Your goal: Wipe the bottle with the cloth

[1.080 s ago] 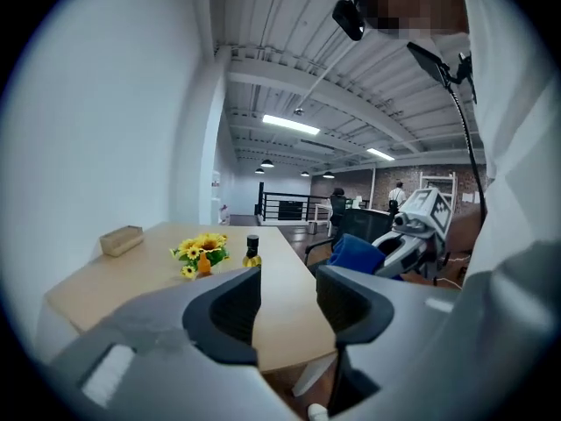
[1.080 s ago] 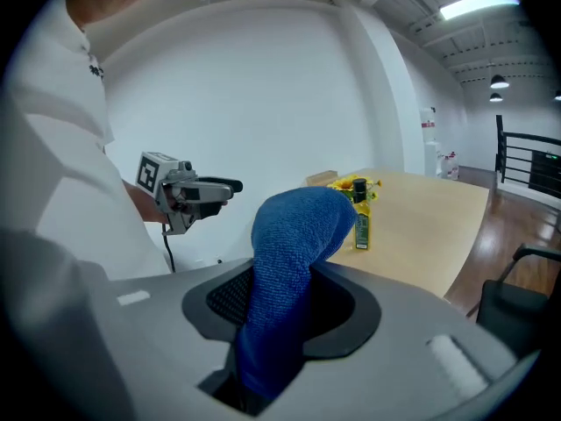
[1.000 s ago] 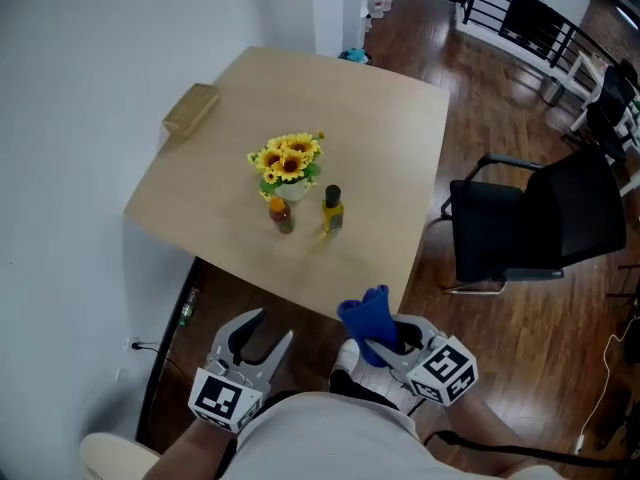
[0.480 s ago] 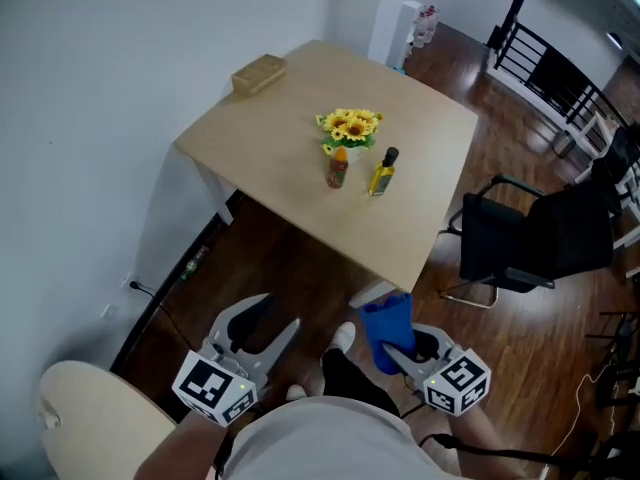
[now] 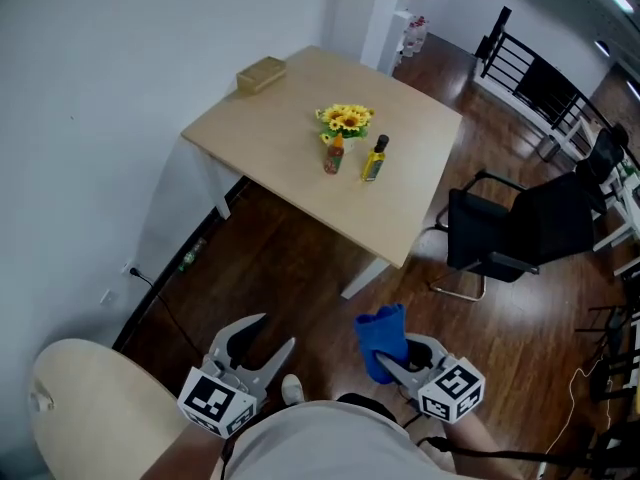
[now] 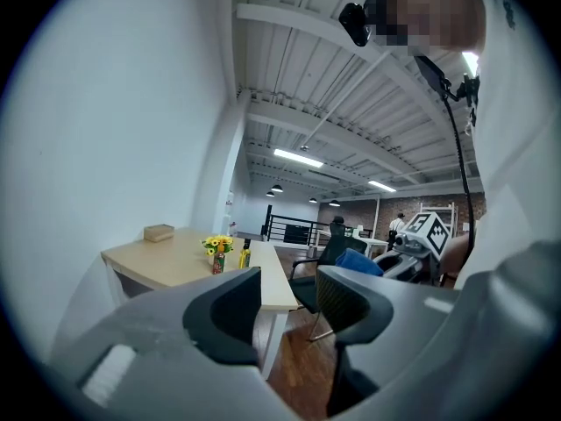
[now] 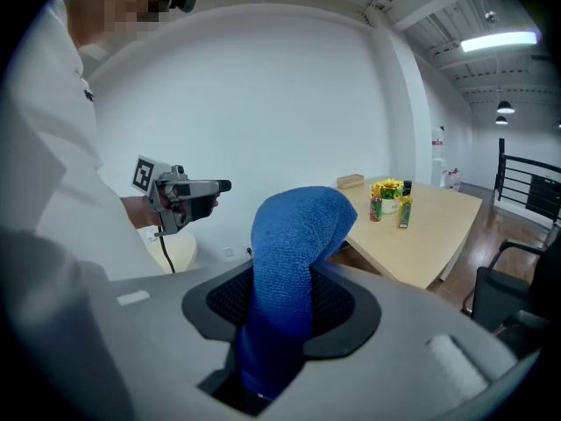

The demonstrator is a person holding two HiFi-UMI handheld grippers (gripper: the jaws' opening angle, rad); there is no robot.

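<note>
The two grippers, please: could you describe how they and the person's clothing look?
Left gripper and right gripper are light grey with dark textured jaw faces; each carries a white cube with black square markers. A black cable hangs under the left one. The person wears a white top.

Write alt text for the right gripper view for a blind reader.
The right gripper is shut on a blue terry cloth that stands up between its jaws. Beyond it, a pale wooden table holds a sunflower bunch, a small orange bottle and a yellow black-capped bottle.
</note>
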